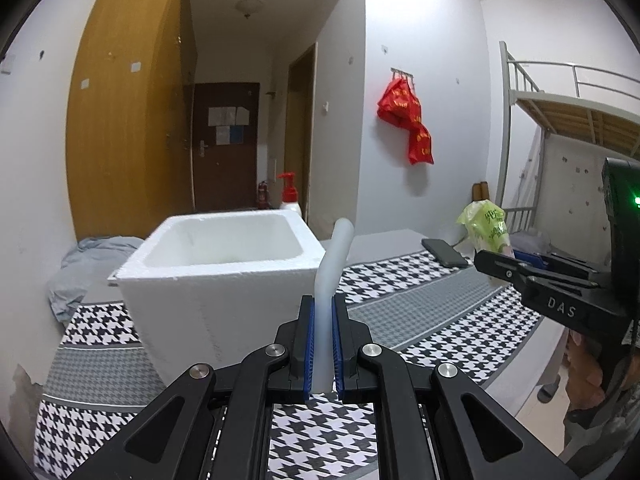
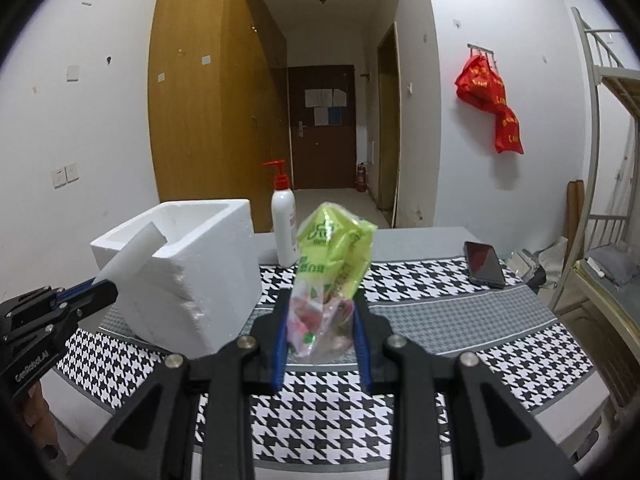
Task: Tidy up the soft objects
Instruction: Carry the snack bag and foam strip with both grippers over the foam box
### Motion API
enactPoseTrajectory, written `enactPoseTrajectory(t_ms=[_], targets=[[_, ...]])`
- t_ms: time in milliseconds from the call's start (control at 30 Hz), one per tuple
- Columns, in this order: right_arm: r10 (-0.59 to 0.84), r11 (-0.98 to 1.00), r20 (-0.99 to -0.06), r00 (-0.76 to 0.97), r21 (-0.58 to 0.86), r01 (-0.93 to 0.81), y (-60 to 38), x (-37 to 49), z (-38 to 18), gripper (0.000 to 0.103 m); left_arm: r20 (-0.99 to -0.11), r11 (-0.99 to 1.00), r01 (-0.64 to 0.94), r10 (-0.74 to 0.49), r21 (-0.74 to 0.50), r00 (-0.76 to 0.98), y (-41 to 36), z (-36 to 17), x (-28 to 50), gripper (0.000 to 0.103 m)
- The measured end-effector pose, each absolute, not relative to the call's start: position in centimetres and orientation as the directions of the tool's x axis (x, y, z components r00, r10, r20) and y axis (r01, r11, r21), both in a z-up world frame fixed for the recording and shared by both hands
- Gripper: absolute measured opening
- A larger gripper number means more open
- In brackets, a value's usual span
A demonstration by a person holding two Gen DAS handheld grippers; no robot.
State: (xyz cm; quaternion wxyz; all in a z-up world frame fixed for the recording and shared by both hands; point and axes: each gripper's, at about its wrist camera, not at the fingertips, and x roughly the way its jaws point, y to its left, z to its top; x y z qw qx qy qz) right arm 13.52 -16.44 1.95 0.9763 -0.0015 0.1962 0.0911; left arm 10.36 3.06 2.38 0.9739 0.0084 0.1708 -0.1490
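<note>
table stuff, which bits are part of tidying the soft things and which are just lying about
Job: white foam strip in left gripper; green snack bag in right gripper; foam box.
Lying about: phone, pump bottle, red bag on wall.

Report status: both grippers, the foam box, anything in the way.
Left gripper shut on white foam strip. Right gripper shut on green snack bag. Foam box open, unobstructed.

Foam box left of bottle, phone right.

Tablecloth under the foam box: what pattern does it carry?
Black-and-white houndstooth, in large and fine bands, on the tablecloth; clearest in the right wrist view.
</note>
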Motion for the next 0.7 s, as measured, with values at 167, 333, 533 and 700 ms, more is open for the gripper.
enactPoseTrajectory(t_ms=[167,333,533,700], targets=[[0.205,0.976,-0.371,0.906,0.009,-0.217,-15.0,13.3,2.5,0.032,-0.323,0.964,0.263,-0.262,-0.041,0.91,4.1,2.7,10.2,0.008],[0.244,0.964,-0.36,0.9,-0.013,-0.266,-13.6,13.2,2.9,0.032,-0.316,0.973,0.224,-0.228,-0.048,0.921,5.1,3.1,9.8,0.009],[0.291,0.946,-0.351,0.89,-0.033,-0.322,-12.1,13.2,3.2,0.032,-0.295,0.984,0.174,-0.179,-0.045,0.939,6.7,3.4,9.1,0.008],[0.331,0.928,-0.351,0.876,-0.049,-0.37,-10.7,13.4,3.4,0.032,-0.293,0.991,0.125,-0.134,-0.048,0.947,7.8,3.5,9.1,0.008]])
